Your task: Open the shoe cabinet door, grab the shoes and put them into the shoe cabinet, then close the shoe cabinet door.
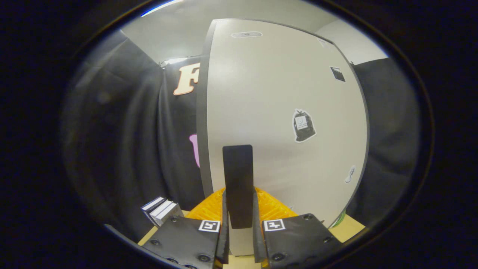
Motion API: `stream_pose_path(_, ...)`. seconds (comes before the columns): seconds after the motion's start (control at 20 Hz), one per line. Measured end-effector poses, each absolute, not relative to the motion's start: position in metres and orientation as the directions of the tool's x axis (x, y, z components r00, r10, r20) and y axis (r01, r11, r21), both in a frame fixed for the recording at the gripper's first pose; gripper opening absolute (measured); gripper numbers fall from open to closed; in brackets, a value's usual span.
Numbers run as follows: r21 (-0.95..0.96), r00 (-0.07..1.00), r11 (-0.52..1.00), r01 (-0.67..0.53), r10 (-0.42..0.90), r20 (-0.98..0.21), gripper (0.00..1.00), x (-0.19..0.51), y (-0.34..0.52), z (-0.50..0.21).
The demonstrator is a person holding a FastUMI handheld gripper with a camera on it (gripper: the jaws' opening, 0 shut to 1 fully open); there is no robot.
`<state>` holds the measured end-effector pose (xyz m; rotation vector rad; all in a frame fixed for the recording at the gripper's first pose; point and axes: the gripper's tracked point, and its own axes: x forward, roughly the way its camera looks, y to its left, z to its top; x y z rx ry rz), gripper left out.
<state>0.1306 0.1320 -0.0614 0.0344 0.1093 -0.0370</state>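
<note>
The gripper (239,224) is clamping the black handle (238,183) of the shoe cabinet door (283,112), which is standing directly ahead. The door is looking rigid, light and smooth; the handle is judged the only sound hold.

Tongs (239,209) clamped on door handle (238,179)

No readable text on anything.

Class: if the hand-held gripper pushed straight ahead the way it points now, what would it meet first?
The hand-held gripper is already shut on the black handle; straight on, it would likely press into the white cabinet door right behind it.
</note>
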Motion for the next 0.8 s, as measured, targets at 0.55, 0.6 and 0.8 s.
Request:
stream_pose_path(0.55,0.060,0.971,0.980,-0.189,0.196,-0.139,0.28,0.037,0.094,-0.052)
stream_pose_path(0.6,0.061,0.966,0.975,-0.214,0.220,-0.139,0.28,0.030,0.089,-0.052)
stream_pose_path(0.8,0.076,0.942,0.953,-0.293,0.301,-0.147,0.28,0.002,0.066,-0.049)
